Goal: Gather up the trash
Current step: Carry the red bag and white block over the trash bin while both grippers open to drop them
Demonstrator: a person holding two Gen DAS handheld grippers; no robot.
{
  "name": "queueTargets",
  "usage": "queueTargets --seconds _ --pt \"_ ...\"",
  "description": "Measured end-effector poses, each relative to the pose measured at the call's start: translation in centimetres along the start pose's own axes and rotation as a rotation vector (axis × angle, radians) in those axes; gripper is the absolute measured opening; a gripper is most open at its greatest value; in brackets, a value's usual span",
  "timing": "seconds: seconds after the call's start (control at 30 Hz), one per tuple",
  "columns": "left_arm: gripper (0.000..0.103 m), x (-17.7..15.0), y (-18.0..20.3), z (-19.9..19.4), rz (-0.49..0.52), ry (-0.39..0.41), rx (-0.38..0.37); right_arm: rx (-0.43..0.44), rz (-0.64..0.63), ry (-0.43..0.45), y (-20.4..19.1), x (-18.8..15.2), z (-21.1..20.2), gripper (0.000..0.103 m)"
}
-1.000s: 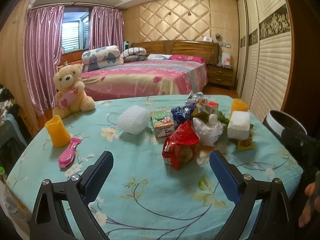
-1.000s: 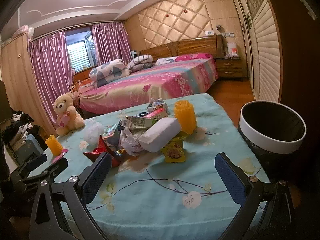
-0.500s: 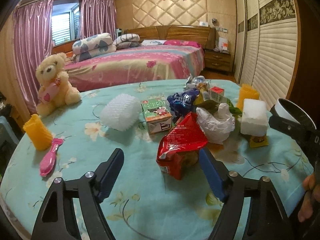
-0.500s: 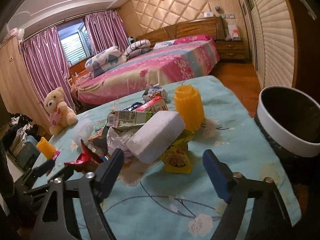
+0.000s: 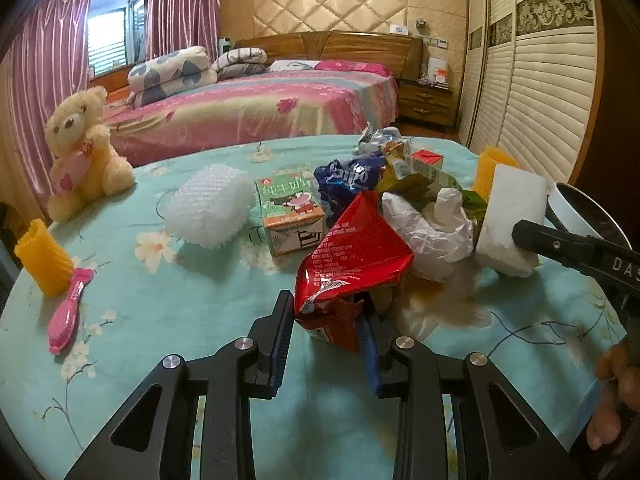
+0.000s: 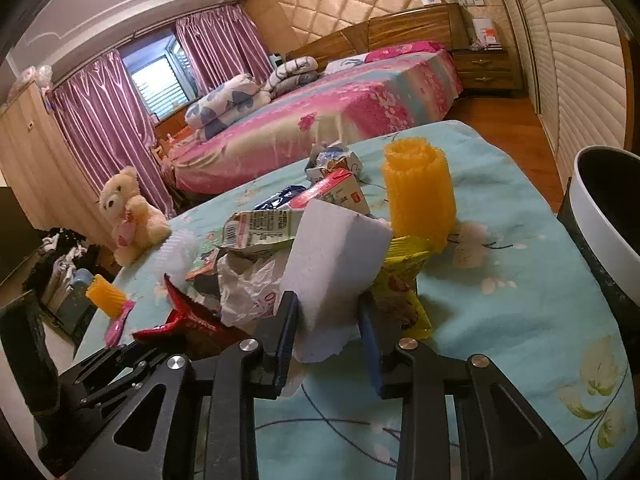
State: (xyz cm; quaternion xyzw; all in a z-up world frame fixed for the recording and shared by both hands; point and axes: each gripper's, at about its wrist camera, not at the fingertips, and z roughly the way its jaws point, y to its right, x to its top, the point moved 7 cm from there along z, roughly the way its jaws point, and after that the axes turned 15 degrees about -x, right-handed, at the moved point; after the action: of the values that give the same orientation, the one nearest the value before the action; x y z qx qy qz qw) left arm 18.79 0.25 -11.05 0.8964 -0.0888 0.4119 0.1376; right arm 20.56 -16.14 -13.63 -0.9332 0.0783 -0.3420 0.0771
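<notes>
Beside bed point(image 5: 256, 108), floral turquoise tablecloth point(image 5: 180, 312)

Left gripper point(image 5: 326, 334) closing around red snack bag point(image 5: 352, 256).

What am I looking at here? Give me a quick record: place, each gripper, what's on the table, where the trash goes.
place: bedroom, table with floral cloth
left gripper: jaws closing, red snack bag between them
right gripper: jaws closing, white foam block between them
other trash: milk carton, blue wrapper, crumpled white bag
non-trash: teddy bear, pink brush
bin: beside table, white rim
</notes>
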Motion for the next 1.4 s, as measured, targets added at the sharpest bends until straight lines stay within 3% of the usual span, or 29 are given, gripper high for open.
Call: queueTargets --seconds 0.27,0.53,1.4 --pt "0.029 0.9 2.9 -2.7 0.050 0.062 -0.032 0.023 0.034 0.052 1.8 0.5 -2.9 0.030" --pt "0.029 1.2 7.8 -3.4 0.109 0.060 -0.122 -0.007 0.086 0.094 5.1 0.9 -5.5 0.030" --pt "0.029 3.8 16.1 2.6 0.252 -0.036 -0.271 -0.197 0.211 0.103 18.8 1.8 -7.7 0.030"
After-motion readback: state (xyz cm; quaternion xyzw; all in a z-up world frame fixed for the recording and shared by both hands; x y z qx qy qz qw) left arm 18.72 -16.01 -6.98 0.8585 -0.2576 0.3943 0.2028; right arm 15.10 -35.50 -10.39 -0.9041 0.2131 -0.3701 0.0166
